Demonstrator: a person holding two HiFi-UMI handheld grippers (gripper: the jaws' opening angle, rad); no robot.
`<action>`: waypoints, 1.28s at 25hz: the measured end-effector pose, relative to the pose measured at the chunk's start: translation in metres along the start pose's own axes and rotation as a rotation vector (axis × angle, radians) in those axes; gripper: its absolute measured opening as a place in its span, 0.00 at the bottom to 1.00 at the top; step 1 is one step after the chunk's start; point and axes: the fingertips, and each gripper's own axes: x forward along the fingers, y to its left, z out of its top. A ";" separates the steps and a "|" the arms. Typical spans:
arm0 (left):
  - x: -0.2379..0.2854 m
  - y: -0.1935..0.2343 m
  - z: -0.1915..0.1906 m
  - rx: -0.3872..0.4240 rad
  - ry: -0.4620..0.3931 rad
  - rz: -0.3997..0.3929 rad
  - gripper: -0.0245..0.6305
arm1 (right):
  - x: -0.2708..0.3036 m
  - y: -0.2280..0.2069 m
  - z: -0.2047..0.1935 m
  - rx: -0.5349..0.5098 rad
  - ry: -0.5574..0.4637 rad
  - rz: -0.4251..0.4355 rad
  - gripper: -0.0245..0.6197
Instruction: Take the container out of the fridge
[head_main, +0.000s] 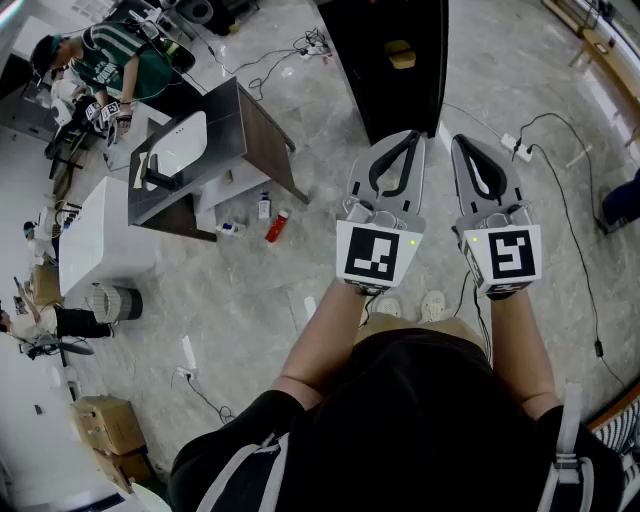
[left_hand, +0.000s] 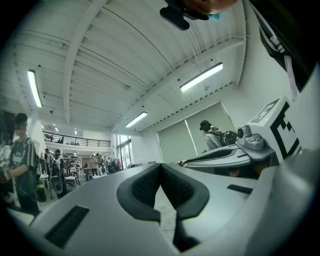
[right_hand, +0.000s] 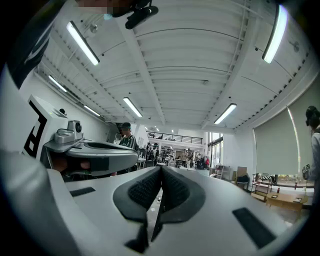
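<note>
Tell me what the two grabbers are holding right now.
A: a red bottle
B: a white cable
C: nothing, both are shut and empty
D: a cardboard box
C: the jaws of the left gripper and of the right gripper meet pad to pad with nothing between them, and the red bottle lies on the floor, apart from both.

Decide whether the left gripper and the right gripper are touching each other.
Apart. The head view shows the left gripper and the right gripper side by side, with a strip of floor plainly visible between them.
</note>
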 end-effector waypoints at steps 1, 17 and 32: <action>0.000 -0.002 0.000 0.003 -0.001 -0.002 0.07 | -0.001 0.000 0.000 -0.004 -0.003 0.002 0.09; 0.021 -0.019 -0.001 0.013 0.029 0.006 0.07 | -0.005 -0.029 -0.007 0.019 -0.005 0.009 0.09; 0.043 -0.066 0.010 0.037 0.041 0.043 0.07 | -0.038 -0.072 -0.009 0.025 -0.045 0.041 0.09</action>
